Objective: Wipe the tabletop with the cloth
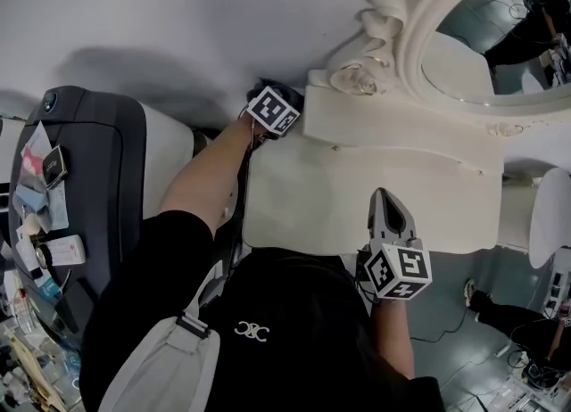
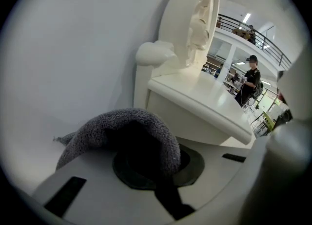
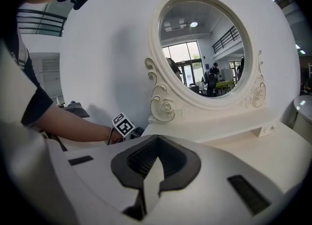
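Grey cloth (image 2: pixel 122 129), clenched in my left tongs (image 1: pixel 268 91), hung at the back-left corner of the desk (image 1: pixel 357 178) beside the mirror shelf (image 1: pixel 393 120) while my right tongs (image 1: pixel 384 203) hovered closed and empty; next, I judged, a sweep across the top.

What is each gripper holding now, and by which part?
The left gripper holds the grey cloth by a bunched fold. The right gripper is shut and empty.
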`<act>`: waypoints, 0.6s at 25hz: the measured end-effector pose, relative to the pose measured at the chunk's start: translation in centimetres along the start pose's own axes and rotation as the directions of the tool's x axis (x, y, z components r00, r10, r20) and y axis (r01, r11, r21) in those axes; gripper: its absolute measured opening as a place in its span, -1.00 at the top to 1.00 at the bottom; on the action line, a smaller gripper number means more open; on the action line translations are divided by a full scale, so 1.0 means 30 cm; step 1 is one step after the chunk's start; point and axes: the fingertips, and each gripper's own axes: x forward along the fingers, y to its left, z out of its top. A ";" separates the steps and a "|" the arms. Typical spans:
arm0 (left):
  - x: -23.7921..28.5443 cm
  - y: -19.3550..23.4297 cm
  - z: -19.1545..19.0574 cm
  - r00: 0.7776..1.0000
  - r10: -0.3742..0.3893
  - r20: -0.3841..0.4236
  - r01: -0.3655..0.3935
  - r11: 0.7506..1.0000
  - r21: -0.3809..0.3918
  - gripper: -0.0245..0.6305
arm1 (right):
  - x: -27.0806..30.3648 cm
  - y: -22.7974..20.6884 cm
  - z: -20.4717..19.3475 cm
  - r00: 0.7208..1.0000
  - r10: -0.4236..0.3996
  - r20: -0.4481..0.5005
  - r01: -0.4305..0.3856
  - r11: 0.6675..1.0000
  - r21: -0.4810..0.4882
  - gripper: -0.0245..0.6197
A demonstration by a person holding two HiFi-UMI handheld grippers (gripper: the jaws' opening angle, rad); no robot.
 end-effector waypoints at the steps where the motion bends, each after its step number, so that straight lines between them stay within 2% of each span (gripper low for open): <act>1: -0.003 -0.014 -0.011 1.000 -0.014 -0.005 0.014 1.000 0.012 0.87 | 0.006 0.007 -0.002 1.000 0.006 -0.003 -0.006 1.000 -0.002 0.89; 15: -0.054 -0.146 -0.114 0.996 -0.091 0.005 0.091 0.996 0.000 0.87 | 0.034 0.127 -0.027 0.999 0.049 -0.023 -0.049 0.999 -0.014 0.89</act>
